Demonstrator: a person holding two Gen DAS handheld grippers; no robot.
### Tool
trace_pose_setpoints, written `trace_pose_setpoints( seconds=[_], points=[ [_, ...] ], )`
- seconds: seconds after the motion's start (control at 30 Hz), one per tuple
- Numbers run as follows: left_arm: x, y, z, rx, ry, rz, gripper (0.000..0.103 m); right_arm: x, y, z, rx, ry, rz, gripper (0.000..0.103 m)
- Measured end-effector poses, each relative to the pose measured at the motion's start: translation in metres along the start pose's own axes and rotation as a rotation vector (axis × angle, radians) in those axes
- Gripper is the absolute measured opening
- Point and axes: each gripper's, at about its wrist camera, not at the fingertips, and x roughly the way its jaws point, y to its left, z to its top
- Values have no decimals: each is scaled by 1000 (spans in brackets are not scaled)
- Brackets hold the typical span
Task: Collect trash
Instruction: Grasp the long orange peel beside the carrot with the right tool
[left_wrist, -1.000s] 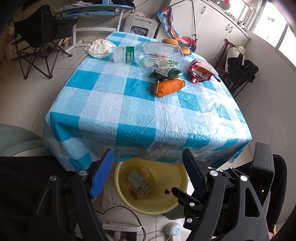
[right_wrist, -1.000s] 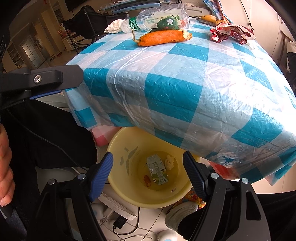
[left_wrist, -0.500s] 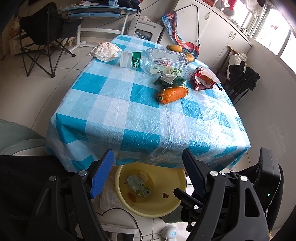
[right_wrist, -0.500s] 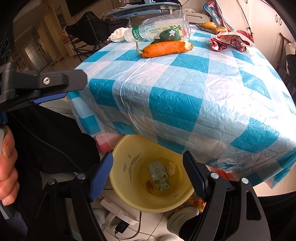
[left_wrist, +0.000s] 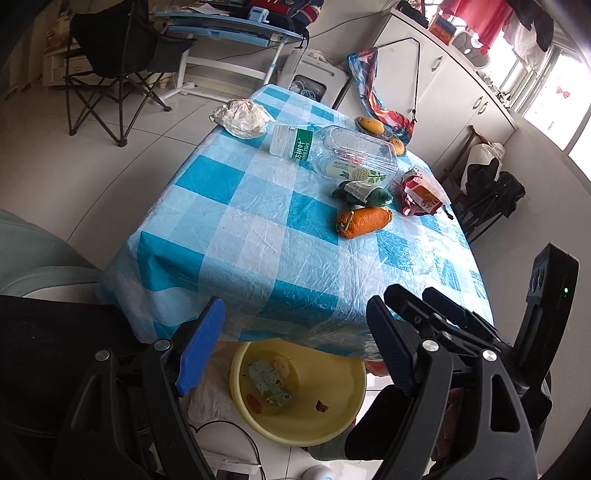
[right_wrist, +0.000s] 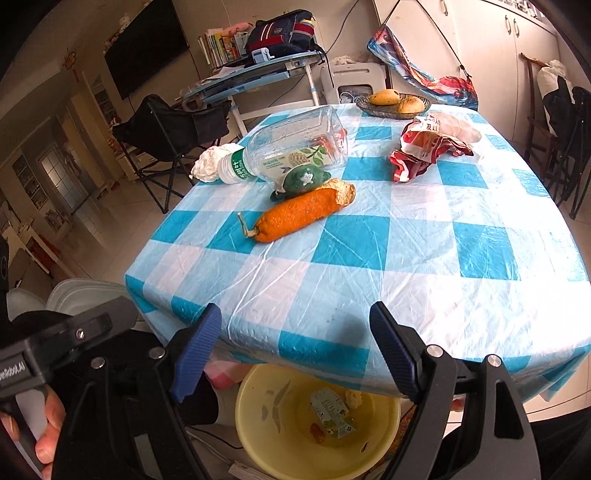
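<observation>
Trash lies on a table with a blue and white checked cloth (left_wrist: 258, 240): an orange peel (right_wrist: 301, 214), a green scrap (right_wrist: 303, 181), a clear plastic bottle (right_wrist: 291, 147), crumpled white paper (left_wrist: 242, 118) and a red and white wrapper (right_wrist: 428, 147). On the floor under the near table edge stands a yellow basin (right_wrist: 266, 424) holding a small carton (right_wrist: 330, 411) and scraps. My left gripper (left_wrist: 293, 306) and right gripper (right_wrist: 294, 313) hover side by side above the basin at the table's near edge. The jaws of both are opening, with nothing between them.
A basket of fruit (right_wrist: 397, 101) sits at the table's far end. A folding chair (left_wrist: 110, 74) and a desk (left_wrist: 229, 33) stand beyond the table on the left, and cabinets (left_wrist: 461, 92) line the right. Cables lie on the floor by the basin.
Both grippers have lifted and tipped up from the basin, the right one more. More of the table top shows now, and the basin sits lower in both views. No object has moved.
</observation>
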Motion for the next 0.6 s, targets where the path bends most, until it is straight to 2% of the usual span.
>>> trace_pose_setpoints(
  seconds=[0.13,0.27,0.43,0.47,0.6],
  points=[
    [-1,1,2,-12,-7,-3,77,25,2,25,54,7,-6,79],
    [-1,3,4,-16,-12,1,78,51,0,46,90,12,-47,79],
    [1,6,7,-23,-11,8,79,63,5,58,29,23,-100,78],
    [2,6,8,-24,-7,10,79,63,5,57,0,29,-107,75],
    [8,3,12,-15,6,20,80,56,-2,52,-73,37,-71,67]
  ],
)
